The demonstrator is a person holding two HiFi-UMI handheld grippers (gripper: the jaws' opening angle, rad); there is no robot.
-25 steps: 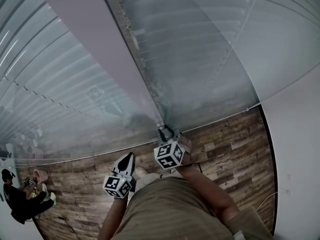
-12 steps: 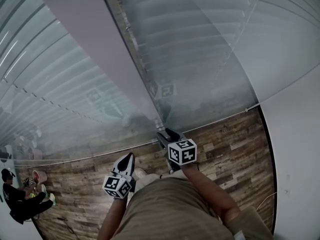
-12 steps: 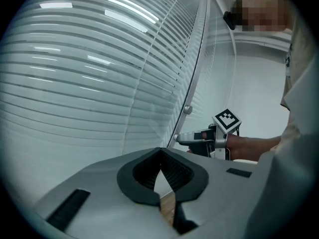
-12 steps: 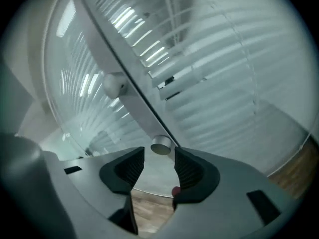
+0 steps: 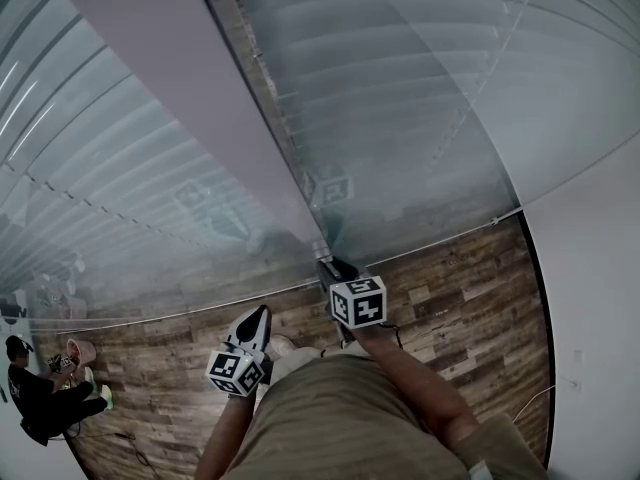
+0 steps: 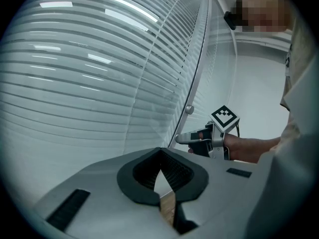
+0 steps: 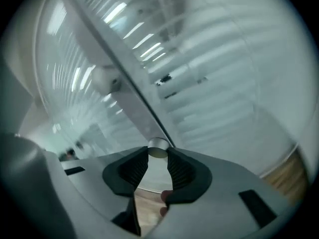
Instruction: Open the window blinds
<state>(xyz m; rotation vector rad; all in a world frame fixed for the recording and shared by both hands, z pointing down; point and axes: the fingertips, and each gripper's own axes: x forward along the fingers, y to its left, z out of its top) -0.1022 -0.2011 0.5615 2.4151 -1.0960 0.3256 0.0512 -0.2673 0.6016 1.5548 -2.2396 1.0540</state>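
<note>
The right gripper (image 5: 332, 266) has rolled, and its fingers have just been closing, now pinching the knob (image 7: 159, 148) at its twelve o'clock on the frame (image 5: 200, 118) between the blinds (image 5: 400, 88). It is likely re-gripping for another turn. The left gripper (image 6: 160, 153), at seven o'clock, has its fingers pressed together, empty.

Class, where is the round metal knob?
In the right gripper view the knob sits centre, between the right gripper's fingers, which have just been closing on it, beneath the slanting window bar.

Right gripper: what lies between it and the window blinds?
A silver knob, on the grey frame bar beside the blinds. The right gripper has just been closing its jaws onto it, as the right gripper view shows.
</note>
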